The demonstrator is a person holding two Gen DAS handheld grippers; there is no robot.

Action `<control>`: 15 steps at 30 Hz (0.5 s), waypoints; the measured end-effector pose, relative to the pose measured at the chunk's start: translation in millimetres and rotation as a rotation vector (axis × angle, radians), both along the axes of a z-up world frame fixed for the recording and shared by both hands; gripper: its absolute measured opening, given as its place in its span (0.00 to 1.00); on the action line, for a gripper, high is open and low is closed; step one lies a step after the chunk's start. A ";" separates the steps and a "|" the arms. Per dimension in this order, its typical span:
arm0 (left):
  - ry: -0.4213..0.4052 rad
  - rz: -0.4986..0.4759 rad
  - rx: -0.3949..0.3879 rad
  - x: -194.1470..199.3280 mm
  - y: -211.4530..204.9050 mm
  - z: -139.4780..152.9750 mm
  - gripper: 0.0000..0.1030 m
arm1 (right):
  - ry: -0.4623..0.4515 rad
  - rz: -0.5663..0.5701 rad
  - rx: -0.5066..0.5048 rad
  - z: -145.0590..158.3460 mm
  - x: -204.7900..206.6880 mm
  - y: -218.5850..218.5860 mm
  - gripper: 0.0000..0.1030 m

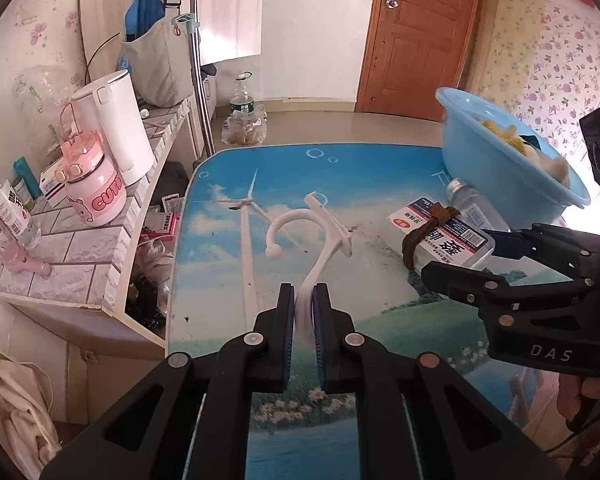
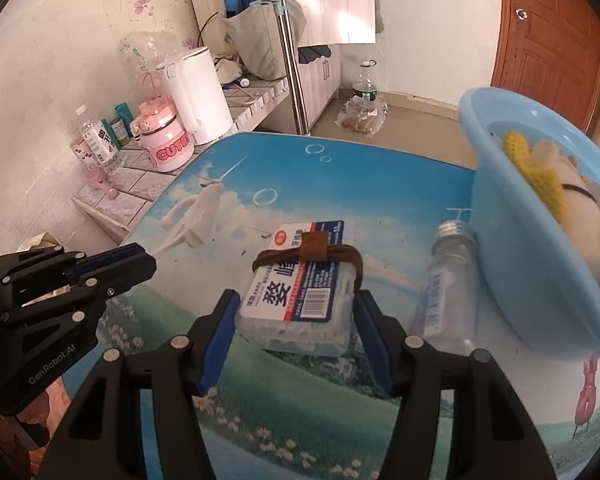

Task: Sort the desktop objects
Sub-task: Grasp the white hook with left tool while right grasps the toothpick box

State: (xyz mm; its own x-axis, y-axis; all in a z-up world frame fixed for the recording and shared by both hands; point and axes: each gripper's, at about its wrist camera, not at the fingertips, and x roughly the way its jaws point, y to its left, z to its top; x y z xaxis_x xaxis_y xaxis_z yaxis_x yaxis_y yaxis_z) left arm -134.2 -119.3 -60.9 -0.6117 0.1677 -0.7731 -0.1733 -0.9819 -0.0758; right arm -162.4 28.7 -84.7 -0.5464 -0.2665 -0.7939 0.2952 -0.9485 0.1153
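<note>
1. Left gripper (image 1: 304, 312) clamped tight on the tail end of a white plastic hook (image 1: 300, 228), lifted clear of the table (image 1: 228, 184), hook curling up and away over the middle of the printed top.
2. Right gripper (image 2: 292, 332) about half open, one blue pad either side of the clear plastic box (image 2: 300, 300) with the red-and-blue label. Looks like a small gap on both sides, so not squeezing it.
3. Brown hair tie (image 2: 312, 256) looped around that box, across its far end.
4. Box sitting toward the right side of the table, roughly mid-depth.
5. Small clear bottle (image 2: 444, 280) with a silver cap lying just right of the box, cap end up against the blue basin (image 2: 512, 272).
6. Basin parked at the far right corner, tilted, with a yellow knitted thing (image 2: 536, 164) and some pale soft stuff inside.
7. Off the left edge: tiled shelf (image 1: 76, 248) with a white kettle (image 1: 116, 128) and a pink "CUTE" jug (image 1: 94, 188).
</note>
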 end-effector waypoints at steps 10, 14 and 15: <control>-0.051 -0.016 0.020 55.8 52.5 -1.2 0.08 | -0.012 0.002 -0.007 8.5 72.0 54.0 0.56; -0.066 -0.039 0.032 75.5 78.6 -3.5 0.08 | -0.011 -0.029 -0.003 8.3 93.5 81.3 0.56; -0.070 -0.044 0.027 79.4 85.1 -4.5 0.08 | -0.014 -0.041 -0.003 6.8 97.6 88.1 0.56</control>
State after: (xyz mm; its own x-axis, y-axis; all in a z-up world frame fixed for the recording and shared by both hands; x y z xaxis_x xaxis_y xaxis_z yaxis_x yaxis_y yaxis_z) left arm -54.9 -34.2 -65.5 -0.5478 0.2151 -0.8085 -0.2100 -0.9708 -0.1160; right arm -64.8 116.8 -77.8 -0.5455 -0.2469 -0.8009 0.2542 -0.9594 0.1226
